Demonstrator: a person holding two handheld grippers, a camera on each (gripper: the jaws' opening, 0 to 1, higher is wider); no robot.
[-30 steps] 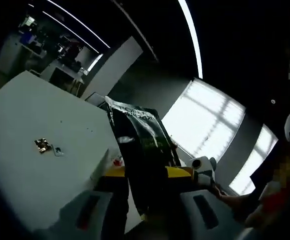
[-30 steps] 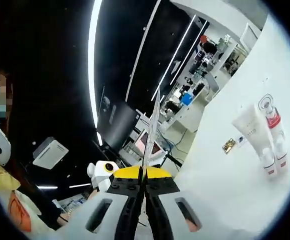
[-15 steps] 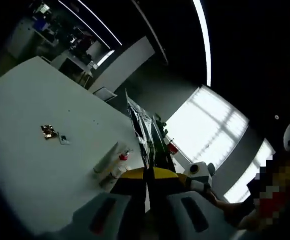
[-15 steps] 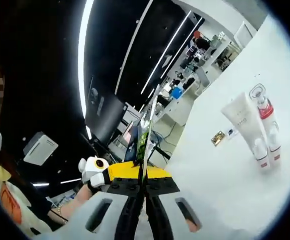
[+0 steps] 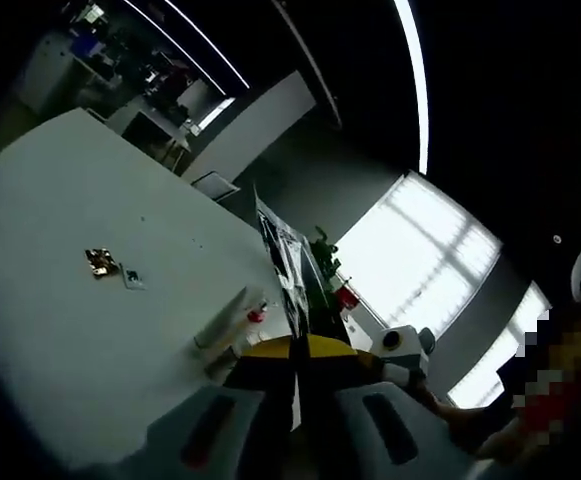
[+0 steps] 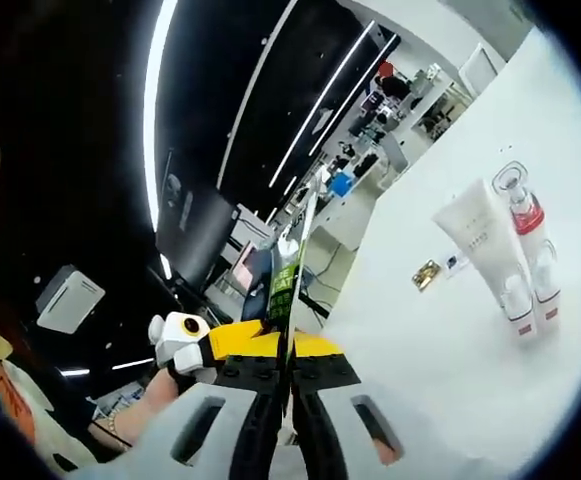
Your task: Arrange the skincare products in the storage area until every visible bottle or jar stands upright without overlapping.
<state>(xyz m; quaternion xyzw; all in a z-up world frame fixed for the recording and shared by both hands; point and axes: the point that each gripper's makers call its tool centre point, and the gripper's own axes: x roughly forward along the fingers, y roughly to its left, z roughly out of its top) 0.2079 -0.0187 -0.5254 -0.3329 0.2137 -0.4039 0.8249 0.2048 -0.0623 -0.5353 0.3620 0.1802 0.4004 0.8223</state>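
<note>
Left gripper view: left tool (image 5: 297, 352) is clamped tight on a thin dark sachet (image 5: 288, 268) seen almost edge-on, held up off the worktop (image 5: 60, 330), likely so both hands can steady or carry it. Print on it is unreadable. A white tube (image 5: 222, 319) and a red-collared bottle (image 5: 254, 315) lie flat on the worktop past the jaws, partly cut off by the tool. Small gold item (image 5: 100, 262) sits well apart; can't tell what it is.

Right gripper view: right tool (image 6: 290, 352) is pinched shut on the same sachet (image 6: 288, 275), edge-on, green label barely legible. The white tube (image 6: 478, 245) and red-collared bottle (image 6: 527, 235) lie side by side, touching, not yet upright. The other tool (image 6: 185, 340) and a hand show at left.
</note>
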